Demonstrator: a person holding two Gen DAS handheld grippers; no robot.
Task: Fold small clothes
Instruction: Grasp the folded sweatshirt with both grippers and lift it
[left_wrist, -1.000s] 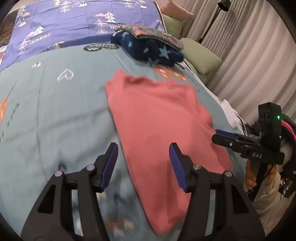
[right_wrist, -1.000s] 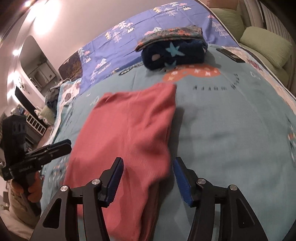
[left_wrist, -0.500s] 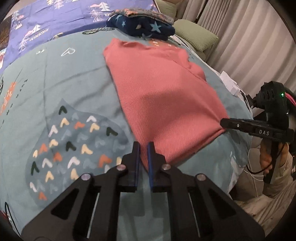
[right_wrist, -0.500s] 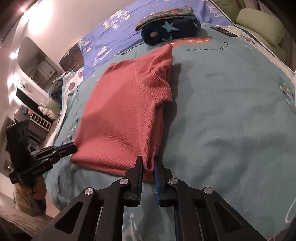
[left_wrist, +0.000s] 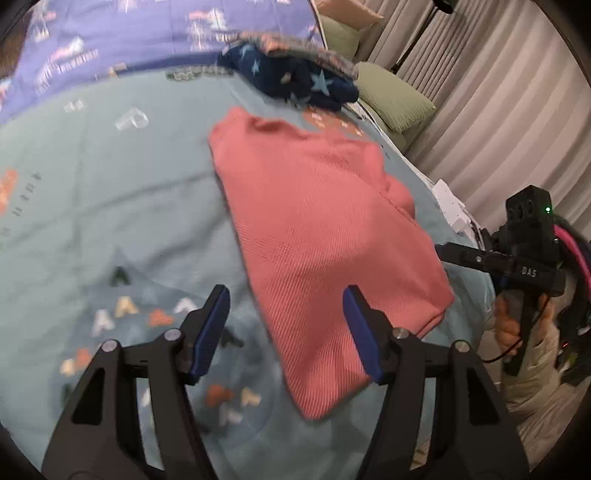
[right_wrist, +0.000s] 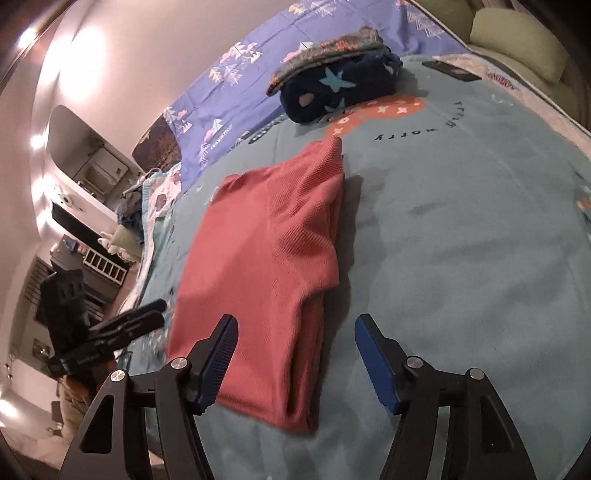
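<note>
A coral-pink knit garment (left_wrist: 317, 236) (right_wrist: 269, 254) lies folded flat on the teal bedspread (left_wrist: 110, 206) (right_wrist: 461, 240). My left gripper (left_wrist: 286, 332) hovers over its near left corner, jaws opening, the cloth below them and not pinched. My right gripper (right_wrist: 295, 356) hovers over the garment's near right corner, jaws opening too, nothing pressed between the blue pads. Each gripper shows in the other's view, held by a hand: the right gripper (left_wrist: 461, 254) at the bed's right edge, the left gripper (right_wrist: 147, 317) at the left edge.
A folded stack of clothes, navy with stars (left_wrist: 306, 81) (right_wrist: 340, 88) under a patterned piece, sits beyond the pink garment. A purple tree-print sheet (left_wrist: 147, 40) covers the far end. Green cushions (left_wrist: 391, 99) and curtains (left_wrist: 498, 110) lie right of the bed.
Both grippers were open a second ago, shut on the garment's near corners half a second ago, and have let go. The garment now lies flat and both grippers have drawn back slightly.
</note>
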